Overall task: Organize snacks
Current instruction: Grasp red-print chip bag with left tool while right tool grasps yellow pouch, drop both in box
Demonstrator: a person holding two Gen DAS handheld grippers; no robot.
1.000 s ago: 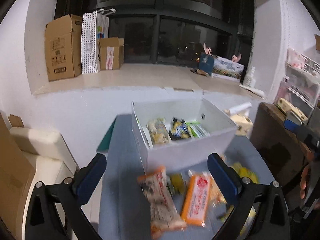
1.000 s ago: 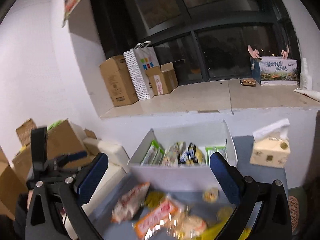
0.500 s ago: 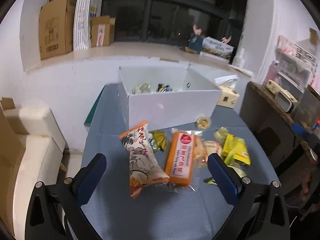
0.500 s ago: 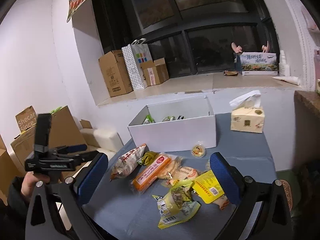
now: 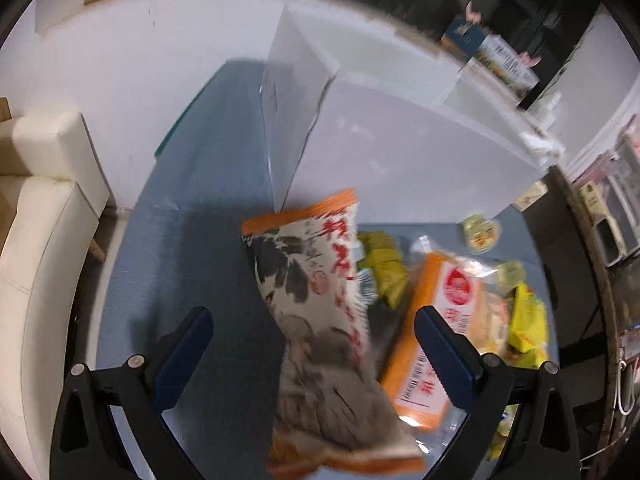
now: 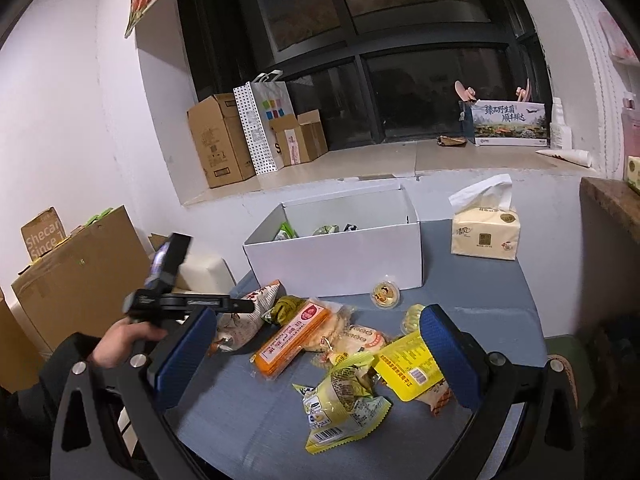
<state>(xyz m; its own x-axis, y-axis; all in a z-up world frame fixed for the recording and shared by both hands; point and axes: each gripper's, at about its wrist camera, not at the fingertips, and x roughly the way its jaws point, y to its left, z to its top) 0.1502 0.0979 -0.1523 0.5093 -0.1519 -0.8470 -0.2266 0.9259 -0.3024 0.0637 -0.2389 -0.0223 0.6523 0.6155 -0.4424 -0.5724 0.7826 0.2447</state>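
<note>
Orange-edged and printed in black and white, the pack (image 5: 320,312) lies straight ahead of our left gripper (image 5: 312,344), right between its spread fingers, neither blue pad touching it. Its long axis runs away from us along the fingers, far end pointing at the near corner of the white box (image 5: 400,148), so the pads sit on either side of its narrow width. We judge that a short drop and a squeeze would take it across the middle.

To the right of that gripper, just beside the pack, lies the orange bar pack (image 5: 436,336), partly under the right pad; closing could snag it.

Our right gripper (image 6: 316,356) hangs wide open and holding nothing, above the yellow packs (image 6: 412,364), with the printed pack (image 6: 250,312) well off to its left. The left is clearly nearer.
</note>
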